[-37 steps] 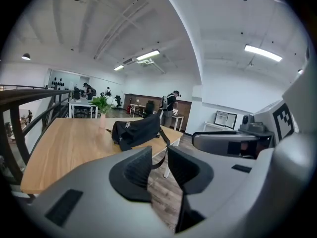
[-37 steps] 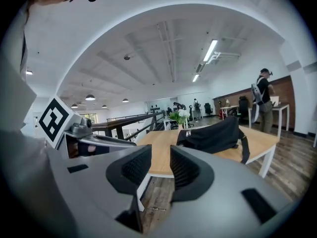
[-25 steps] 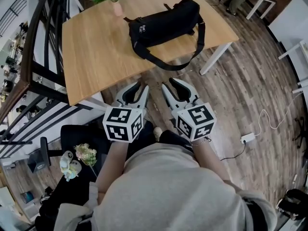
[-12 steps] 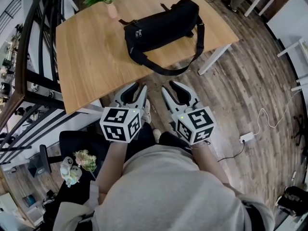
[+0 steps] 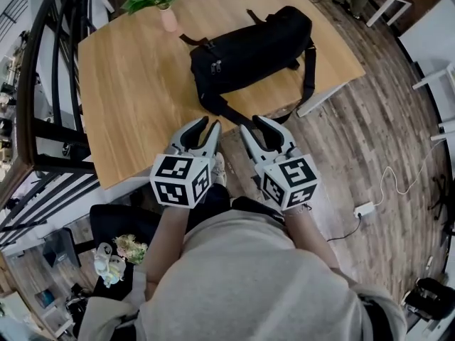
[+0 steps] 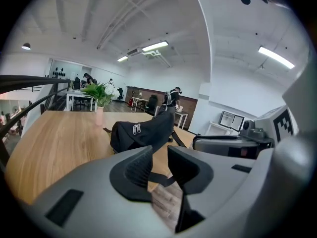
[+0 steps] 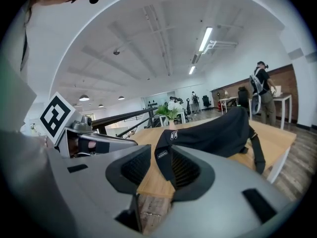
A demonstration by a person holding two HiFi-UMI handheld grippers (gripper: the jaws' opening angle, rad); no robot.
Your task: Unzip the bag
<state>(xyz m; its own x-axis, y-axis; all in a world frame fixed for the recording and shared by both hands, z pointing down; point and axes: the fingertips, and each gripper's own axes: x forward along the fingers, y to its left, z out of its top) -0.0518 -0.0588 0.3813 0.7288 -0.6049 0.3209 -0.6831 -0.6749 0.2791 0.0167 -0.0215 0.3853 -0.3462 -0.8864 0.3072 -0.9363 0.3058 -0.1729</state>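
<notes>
The jaws of the left gripper [image 6: 159, 157] stand a little apart with nothing between them. Through the gap its own view shows only a stretch of black strap [image 6: 161, 180] and floor planks beyond. The jaws of the right gripper [image 7: 161, 165] also stand apart and empty, and the near end of the bag [image 7: 208, 133] shows past their tips without touching them.

From the head view, both grippers are held side by side close to the person's body, with their marker cubes toward the camera. Their tips point at the near edge of the tabletop [image 5: 135, 84]. The strap's loop hangs over that edge just ahead of the tips, between the two grippers and slightly toward the right one.

The black bag lies on its side farther back on the tabletop, clear of both pairs of jaws and running up to the right. Its two zipper pulls [image 5: 217, 66] sit together at its left end, the end nearer the grippers.

A pink vase [image 5: 169, 18] with green and white flowers stands at the tabletop's far left corner, near the bag's left end. A dark railing [image 5: 39, 91] runs along the left, and wood-plank floor [image 5: 370, 141] spreads to the right with a white adapter [image 5: 365, 208] and its cable lying on it.
</notes>
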